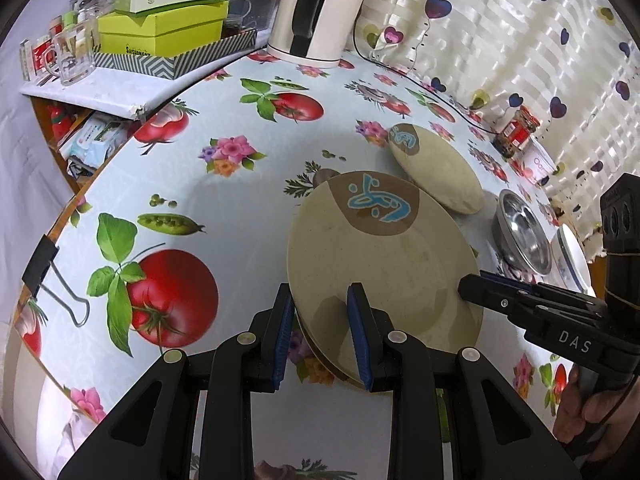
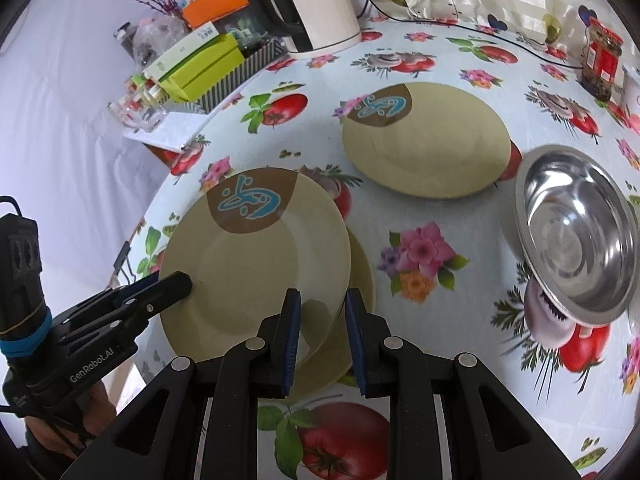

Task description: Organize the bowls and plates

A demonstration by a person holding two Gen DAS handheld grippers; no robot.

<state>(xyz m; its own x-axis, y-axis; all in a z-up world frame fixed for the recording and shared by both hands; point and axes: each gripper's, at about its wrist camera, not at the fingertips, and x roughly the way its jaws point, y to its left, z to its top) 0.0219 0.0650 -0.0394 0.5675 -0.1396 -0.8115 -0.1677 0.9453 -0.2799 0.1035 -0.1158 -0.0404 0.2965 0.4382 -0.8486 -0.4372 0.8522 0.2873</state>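
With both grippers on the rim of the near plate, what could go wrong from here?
1. The near plate is pinched only at its rim by the left gripper and the right gripper; if the hands move unevenly, it may twist or slip.
2. It sits off-centre on another plate beneath, which could be dragged along.
3. The steel bowl lies close on the right and could be knocked.
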